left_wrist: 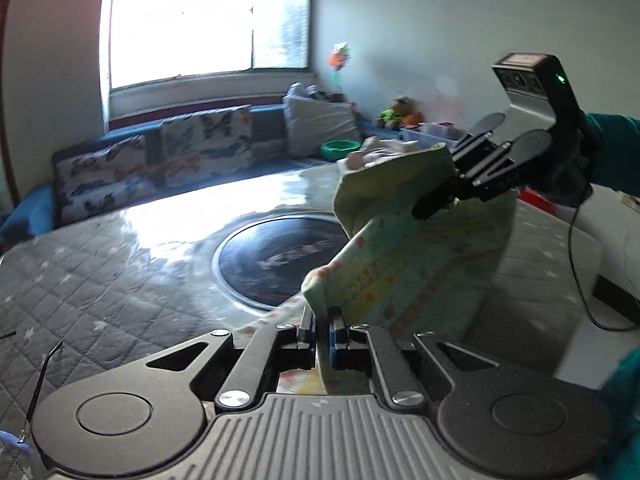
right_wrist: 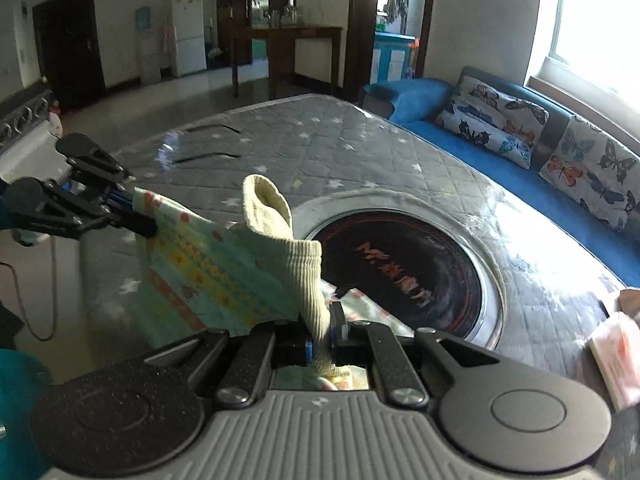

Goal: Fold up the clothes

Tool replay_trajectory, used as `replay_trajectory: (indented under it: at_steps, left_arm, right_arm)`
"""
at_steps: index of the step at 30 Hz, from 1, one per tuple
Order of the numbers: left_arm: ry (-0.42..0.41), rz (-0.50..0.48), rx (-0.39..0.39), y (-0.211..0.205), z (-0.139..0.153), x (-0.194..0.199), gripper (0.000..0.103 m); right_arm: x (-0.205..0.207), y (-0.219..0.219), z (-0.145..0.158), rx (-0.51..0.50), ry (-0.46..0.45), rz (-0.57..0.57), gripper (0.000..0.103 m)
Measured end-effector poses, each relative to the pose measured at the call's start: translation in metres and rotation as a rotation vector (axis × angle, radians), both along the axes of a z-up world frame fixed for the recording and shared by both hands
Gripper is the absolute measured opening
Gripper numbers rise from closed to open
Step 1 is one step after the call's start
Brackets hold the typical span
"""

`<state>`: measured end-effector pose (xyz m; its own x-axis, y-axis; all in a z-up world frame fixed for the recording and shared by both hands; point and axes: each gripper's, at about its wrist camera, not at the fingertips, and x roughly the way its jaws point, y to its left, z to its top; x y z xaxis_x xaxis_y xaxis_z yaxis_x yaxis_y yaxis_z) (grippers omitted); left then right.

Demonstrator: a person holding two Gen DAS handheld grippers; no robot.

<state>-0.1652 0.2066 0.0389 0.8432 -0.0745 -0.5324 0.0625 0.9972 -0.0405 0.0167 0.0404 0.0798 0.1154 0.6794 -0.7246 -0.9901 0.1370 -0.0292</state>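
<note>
Both grippers hold 1 small garment [left_wrist: 416, 248] in the air above the table [left_wrist: 100, 280], stretched between them. It is pale green with rows of yellow and orange print and a cream ribbed cuff [right_wrist: 280, 220].

In the left wrist view, the left gripper [left_wrist: 322, 320] has its 2 fingers closed on a lower corner of the cloth, which runs between the pads and back toward the camera. The right gripper [left_wrist: 436, 200] sits up and to the right, fingers pinched on the upper edge, where the fabric folds over. A teal sleeve [left_wrist: 612, 152] shows behind it.

In the right wrist view, the right gripper [right_wrist: 322, 332] clamps the ribbed cuff, which rises from the closed fingers and curls over at the top. The left gripper [right_wrist: 136, 220] grips the far corner at the left, and the printed panel hangs taut between the 2.

The table carries a grey quilted cover with white stars, under clear plastic, and a dark round inset [right_wrist: 404, 276] lies below the garment. A blue sofa [right_wrist: 440, 120] with butterfly cushions [right_wrist: 492, 120] stands beyond the table, under a bright window [left_wrist: 208, 20]
</note>
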Motion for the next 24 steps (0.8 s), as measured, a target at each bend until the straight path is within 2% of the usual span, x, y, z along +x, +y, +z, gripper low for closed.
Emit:
replay_trajectory:
  at_steps: [8,11,12,16,21,24]
  left_arm:
    - [0.098,0.124,-0.096,0.039,-0.038,0.036,0.006]
    - [0.114,0.153,-0.115,0.043,-0.045,0.037,0.006]
    - [0.116,0.160,-0.120,0.043,-0.046,0.036,0.005]
    - [0.110,0.182,-0.126,0.042,-0.043,0.028,0.005]
    - [0.109,0.199,-0.123,0.043,-0.043,0.026,0.005]
    - [0.110,0.208,-0.131,0.044,-0.043,0.030,0.005]
  right_arm:
    - [0.043,0.048,-0.064,-0.045,0.069,-0.089,0.008]
    - [0.047,0.052,-0.077,-0.040,0.080,-0.115,0.011]
    - [0.049,0.052,-0.078,-0.030,0.080,-0.125,0.018]
    - [0.062,0.046,-0.070,0.026,0.065,-0.189,0.035]
    - [0.059,0.023,-0.053,0.089,-0.010,-0.237,0.037]
    - [0.045,0.002,-0.046,0.116,0.025,-0.216,0.034]
